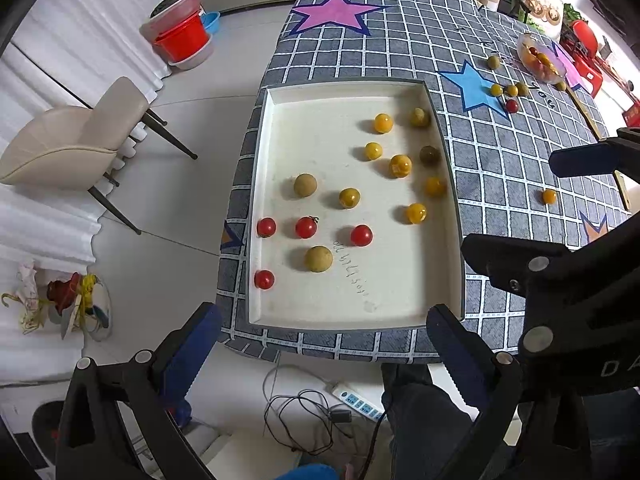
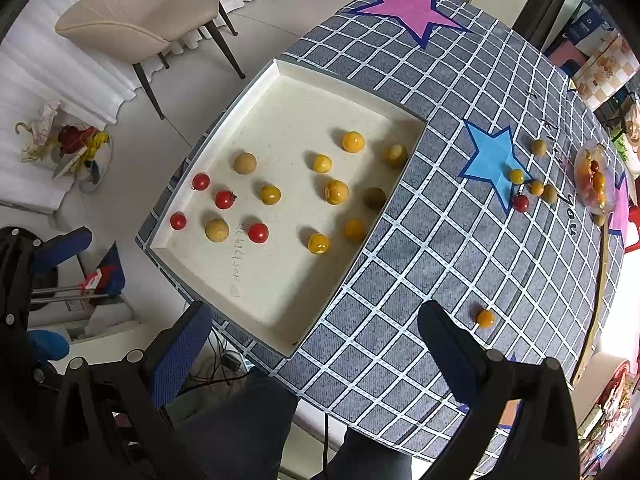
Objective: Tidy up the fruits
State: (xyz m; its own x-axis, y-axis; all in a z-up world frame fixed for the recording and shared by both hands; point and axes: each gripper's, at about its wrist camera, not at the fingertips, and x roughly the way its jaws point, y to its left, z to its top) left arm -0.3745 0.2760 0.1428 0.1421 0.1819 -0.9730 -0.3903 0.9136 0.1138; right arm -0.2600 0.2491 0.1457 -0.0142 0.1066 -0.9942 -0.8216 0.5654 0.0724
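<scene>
A white tray (image 1: 400, 312) lies on the checked tablecloth; it also shows in the right wrist view (image 2: 280, 320). It holds several red cherry tomatoes (image 1: 361, 235), yellow tomatoes (image 1: 416, 213) and brownish round fruits (image 1: 319, 258). One yellow tomato (image 2: 485, 318) lies loose on the cloth right of the tray. More loose fruits (image 2: 520, 203) lie by the blue star. A clear bowl (image 2: 594, 184) of fruit stands far right. My left gripper (image 1: 324, 332) is open and empty above the tray's near edge. My right gripper (image 2: 316, 328) is open and empty above the tray's near corner.
A beige chair (image 1: 80, 140) stands on the floor left of the table. Red and clear buckets (image 1: 180, 32) sit beyond it. A power strip and cables (image 1: 352, 400) lie on the floor under the table's near edge. The right gripper's body (image 1: 560, 280) shows at right.
</scene>
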